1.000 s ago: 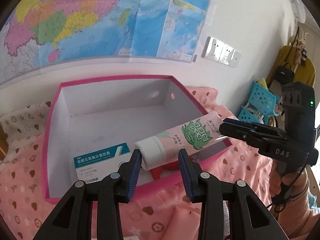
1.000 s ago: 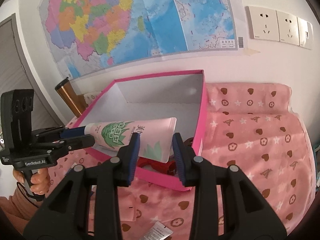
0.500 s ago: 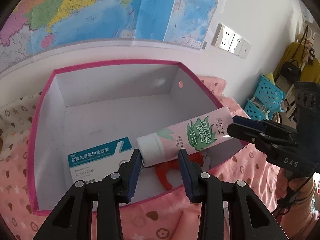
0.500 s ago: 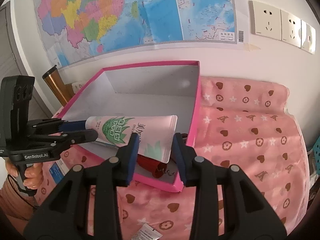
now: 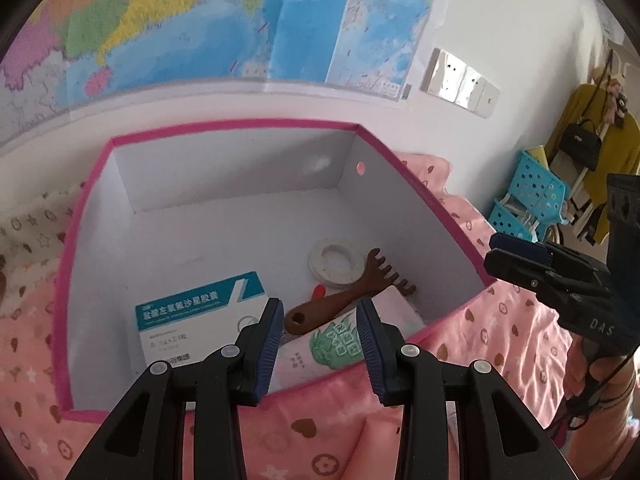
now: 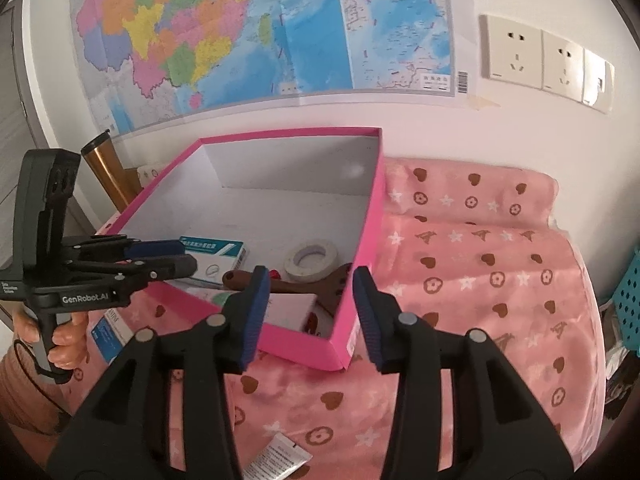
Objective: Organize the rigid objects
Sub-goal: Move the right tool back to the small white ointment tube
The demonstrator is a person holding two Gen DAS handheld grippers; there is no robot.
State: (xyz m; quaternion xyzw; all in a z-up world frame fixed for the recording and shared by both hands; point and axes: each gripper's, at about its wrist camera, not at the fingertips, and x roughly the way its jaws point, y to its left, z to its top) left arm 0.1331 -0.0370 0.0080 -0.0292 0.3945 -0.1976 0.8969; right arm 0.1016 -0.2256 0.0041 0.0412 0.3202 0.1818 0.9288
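A pink-rimmed box with a white inside stands on a pink blanket. In it lie a pink tube with green print, a teal-and-white medicine carton, a brown wooden rake-shaped tool, a white tape roll and a red piece. My left gripper is open and empty above the tube. My right gripper is open and empty over the box's near corner.
A map and wall sockets hang behind the box. A copper flask stands at the left. Blue baskets stand at the right. A blue-and-white carton and a small white packet lie on the blanket.
Both grippers have opened and let go of the pink tube, which now lies in the box. Both have drawn back slightly.
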